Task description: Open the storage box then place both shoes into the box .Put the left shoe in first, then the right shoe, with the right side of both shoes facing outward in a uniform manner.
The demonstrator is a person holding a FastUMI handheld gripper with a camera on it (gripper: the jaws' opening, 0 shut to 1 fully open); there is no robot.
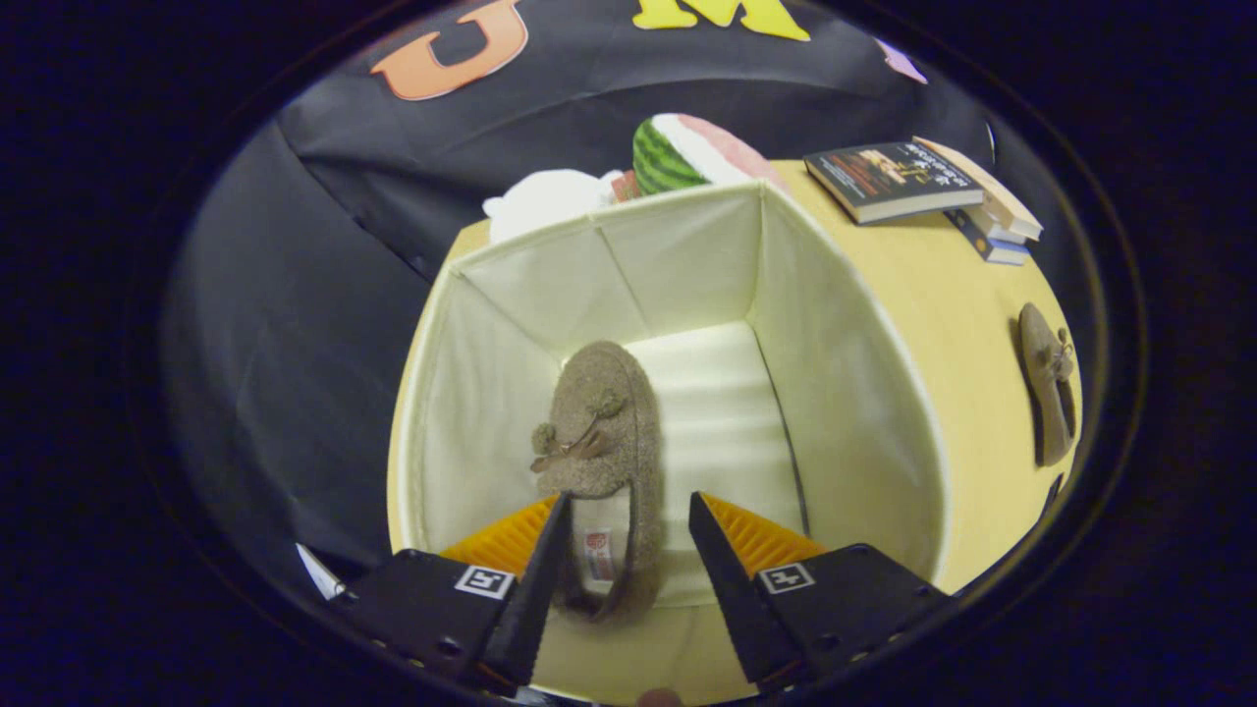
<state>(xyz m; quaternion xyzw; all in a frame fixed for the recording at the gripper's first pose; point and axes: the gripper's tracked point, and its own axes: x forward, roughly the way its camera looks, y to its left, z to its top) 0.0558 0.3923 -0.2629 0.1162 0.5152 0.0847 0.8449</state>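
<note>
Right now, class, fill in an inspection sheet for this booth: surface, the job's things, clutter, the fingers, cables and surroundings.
Surface: yellow table, bare to the right of the box.
Job's things: open storage box with cream lining; one brown shoe lies inside along its left wall, toe pointing away, heel nearest the fingers. The second shoe lies on the table to the right of the box.
Clutter: stack of books at the far right of the table; watermelon-patterned item and a white soft item behind the box.
Fingers: gripper open, hanging over the box's near edge, the first shoe's heel between the fingers, not pressed.
Cables: nothing seen.
Surroundings: black cloth wall.
</note>
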